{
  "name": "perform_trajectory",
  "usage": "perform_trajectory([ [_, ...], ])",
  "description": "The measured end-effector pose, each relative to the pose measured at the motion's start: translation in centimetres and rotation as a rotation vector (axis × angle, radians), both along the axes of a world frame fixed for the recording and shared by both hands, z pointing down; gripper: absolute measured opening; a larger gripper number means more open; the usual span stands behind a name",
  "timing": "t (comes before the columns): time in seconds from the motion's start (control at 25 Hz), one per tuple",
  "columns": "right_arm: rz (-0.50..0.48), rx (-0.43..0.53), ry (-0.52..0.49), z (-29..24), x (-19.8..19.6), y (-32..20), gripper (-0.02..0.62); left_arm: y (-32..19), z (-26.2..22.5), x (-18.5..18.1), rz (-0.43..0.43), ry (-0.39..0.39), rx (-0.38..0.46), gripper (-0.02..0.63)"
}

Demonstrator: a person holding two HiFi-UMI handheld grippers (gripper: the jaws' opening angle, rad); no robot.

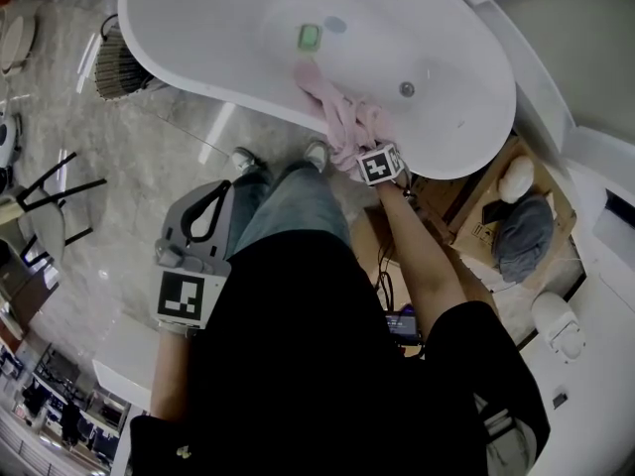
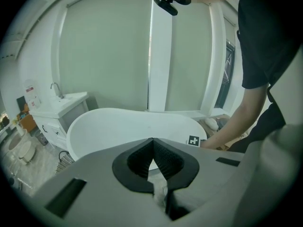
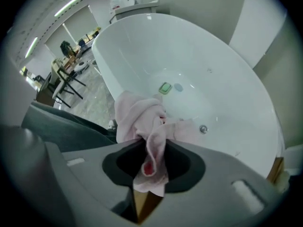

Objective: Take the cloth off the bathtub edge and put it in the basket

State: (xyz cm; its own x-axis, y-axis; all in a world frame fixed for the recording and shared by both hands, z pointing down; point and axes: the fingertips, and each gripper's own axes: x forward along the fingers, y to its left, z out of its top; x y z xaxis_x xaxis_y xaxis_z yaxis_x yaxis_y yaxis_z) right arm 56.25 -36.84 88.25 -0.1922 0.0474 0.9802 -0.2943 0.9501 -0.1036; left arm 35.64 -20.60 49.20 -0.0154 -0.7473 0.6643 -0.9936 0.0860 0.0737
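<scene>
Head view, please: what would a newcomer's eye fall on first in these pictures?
A big white bathtub fills the upper head view, a crumpled pink cloth draped over its near edge. The right gripper is shut on a fold of that cloth; the left gripper waits by the person's leg, jaws together and empty. A wicker basket sits on the floor beside the tub's left end.

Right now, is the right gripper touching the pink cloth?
Touching. The right gripper view shows the right gripper closed on a fold of the pink cloth, with both pads pressing against it.
</scene>
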Motion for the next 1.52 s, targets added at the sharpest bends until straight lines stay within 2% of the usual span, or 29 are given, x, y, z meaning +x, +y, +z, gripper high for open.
perform_trajectory([
  [0.04, 0.035, -0.012, -0.009, -0.2, 0.1, 0.1, 0.102, 0.0, -0.2, 0.0, 0.001, 0.002, 0.004, 0.011],
  [0.12, 0.091, -0.032, -0.024, -0.4, 0.3, 0.1, 0.087, 0.0, -0.5, 0.1, 0.003, 0.005, 0.012, 0.011],
  [0.32, 0.135, -0.053, -0.042, -1.8, 0.2, 0.5, 0.071, 0.6, -1.1, -0.1, 0.0, 0.007, 0.024, 0.011],
  [0.64, 0.193, -0.05, -0.22, -7.9, -3.1, 2.1, 0.067, 1.6, -3.4, -1.6, -0.011, 0.0, 0.068, 0.011],
  [1.12, 0.212, -0.028, -0.526, -24.3, -9.9, 2.4, 0.066, 2.9, -7.2, -5.2, 0.033, -0.086, 0.205, 0.011],
  [1.52, 0.172, 0.015, -0.76, -38.7, -14.5, 2.9, 0.064, 4.2, -10.4, -9.6, -0.021, -0.107, 0.274, 0.011],
])
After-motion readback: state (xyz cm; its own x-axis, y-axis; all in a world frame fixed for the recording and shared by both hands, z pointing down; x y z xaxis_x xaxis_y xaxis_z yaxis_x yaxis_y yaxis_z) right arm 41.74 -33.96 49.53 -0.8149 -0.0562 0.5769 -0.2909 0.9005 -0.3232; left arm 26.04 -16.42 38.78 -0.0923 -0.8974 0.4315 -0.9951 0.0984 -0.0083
